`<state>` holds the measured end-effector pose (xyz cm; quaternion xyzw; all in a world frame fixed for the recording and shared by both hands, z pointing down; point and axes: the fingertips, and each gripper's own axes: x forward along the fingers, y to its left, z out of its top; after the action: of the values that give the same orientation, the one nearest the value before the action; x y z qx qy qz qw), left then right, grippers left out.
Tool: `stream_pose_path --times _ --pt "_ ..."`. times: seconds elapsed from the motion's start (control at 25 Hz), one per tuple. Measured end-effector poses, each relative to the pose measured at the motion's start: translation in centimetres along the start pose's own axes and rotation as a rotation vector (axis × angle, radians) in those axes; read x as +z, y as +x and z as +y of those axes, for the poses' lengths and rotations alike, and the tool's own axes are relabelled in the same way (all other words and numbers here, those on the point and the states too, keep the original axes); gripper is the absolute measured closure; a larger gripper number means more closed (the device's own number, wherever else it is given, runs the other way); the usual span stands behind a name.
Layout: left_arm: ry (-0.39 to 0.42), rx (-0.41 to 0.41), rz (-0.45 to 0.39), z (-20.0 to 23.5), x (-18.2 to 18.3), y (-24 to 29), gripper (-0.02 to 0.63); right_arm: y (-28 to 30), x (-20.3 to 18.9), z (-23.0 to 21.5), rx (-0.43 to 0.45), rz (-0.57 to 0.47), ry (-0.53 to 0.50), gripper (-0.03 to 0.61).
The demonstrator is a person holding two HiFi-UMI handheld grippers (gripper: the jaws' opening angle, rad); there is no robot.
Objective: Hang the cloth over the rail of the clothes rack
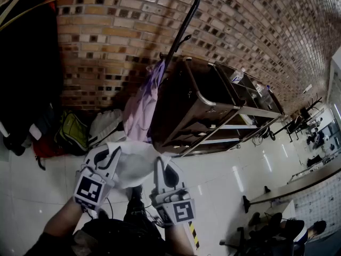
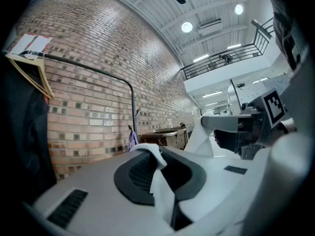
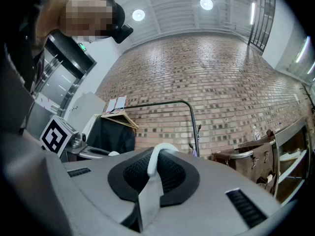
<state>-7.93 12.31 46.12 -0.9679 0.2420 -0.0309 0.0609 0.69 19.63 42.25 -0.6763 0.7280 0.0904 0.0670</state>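
Where left gripper (image 2: 157, 170) jaws meet: shut tight on a fold of white cloth (image 2: 162, 193), its edge poking up past the pads.
Right gripper (image 3: 152, 173) jaws: clamped together on the same cloth, with a thin loop sticking out on top.
Cloth: slung between the two grippers, in front of the person, above the tiled floor (image 1: 32, 185), not on the rack yet.
Rail (image 1: 187, 20): black tube, ahead of and higher than the grippers, well apart from them. A purple garment (image 1: 143, 108) hangs by its upright post.
Step, my read: carry and lift to the rail.
Do it well: keep both pinches firm and the span taut, lift clear above the rail, lay the cloth's middle across a bare stretch away from the purple garment and black coat (image 1: 26, 63), then let go.
Risk: a corner slips and the cloth sags to the floor.
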Motion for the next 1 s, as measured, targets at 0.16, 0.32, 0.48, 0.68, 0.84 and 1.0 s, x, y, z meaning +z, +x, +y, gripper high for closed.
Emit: stream_pose_path --times 0.16,0.32,0.48,0.68,0.84,1.0 --pt "0.003 -0.011 0.012 -1.3 0.0 5.8 0.574 1.4 -0.9 -5.6 0.011 -0.006 0.003 0.549" --pt "-0.003 -0.006 0.026 -1.4 0.1 14.0 0.574 5.2 -1.2 -12.8 0.047 -0.027 0.022 0.549" --pt "-0.02 -0.032 0.004 -1.9 1.8 22.6 0.574 9.5 -1.0 -19.6 0.097 -0.078 0.005 0.549" --pt "-0.015 -0.02 0.004 -1.9 3.4 31.7 0.574 13.9 -1.4 -26.7 0.153 -0.083 -0.022 0.55" --pt "-0.088 0.03 0.068 0.2 4.0 38.0 0.574 18.4 -1.6 -31.3 0.237 -0.052 0.015 0.549" --pt "-0.082 0.037 0.048 1.8 5.9 43.4 0.574 23.0 -0.9 -35.8 0.265 -0.047 0.059 0.55"
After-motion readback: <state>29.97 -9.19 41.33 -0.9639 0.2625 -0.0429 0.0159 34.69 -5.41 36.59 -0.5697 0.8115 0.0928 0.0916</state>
